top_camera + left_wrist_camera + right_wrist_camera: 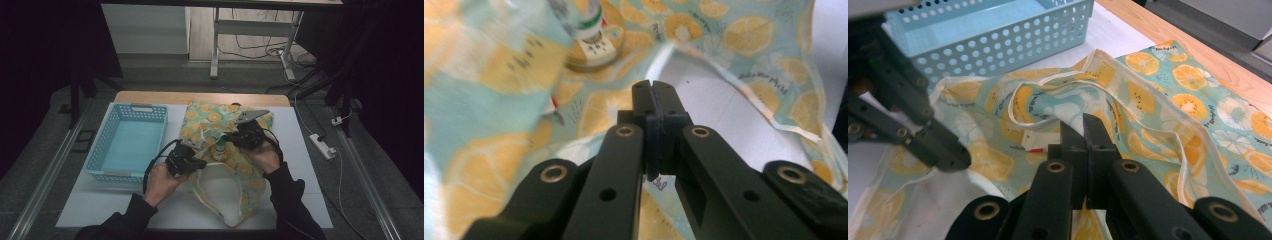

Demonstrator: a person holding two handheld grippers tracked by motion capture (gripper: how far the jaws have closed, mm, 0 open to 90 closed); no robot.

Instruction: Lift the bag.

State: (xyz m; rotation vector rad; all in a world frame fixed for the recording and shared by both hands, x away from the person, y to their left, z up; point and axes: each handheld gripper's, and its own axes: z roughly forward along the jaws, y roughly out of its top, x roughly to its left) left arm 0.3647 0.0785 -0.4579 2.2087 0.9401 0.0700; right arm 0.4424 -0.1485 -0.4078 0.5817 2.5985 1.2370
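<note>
I am working over the white worktop (310, 165), where the lemon-printed teal cloth tote bag (215, 120) is lying slack from the centre out toward 6 o'clock, its cream-edged mouth (220, 192) gaping toward me. At 9 o'clock the pale-blue perforated plastic basket (131, 142) is sitting rigid and bare inside. My left gripper (199, 163) is pinching the bag's rim at about 7 o'clock from the centre, jaws pressed together on the fabric; my right gripper (226, 137) is clamping cloth at 1 o'clock, jaws likewise together. Between them, a small bottle with a green-banded label and tan base (591, 42) is resting on the fabric.

I judge the thin cotton could be slipping from either pinch as I am lifting, letting the mouth collapse. The smooth, round bottle could be rolling or tipping if the limp cloth beneath it is dragged.
</note>
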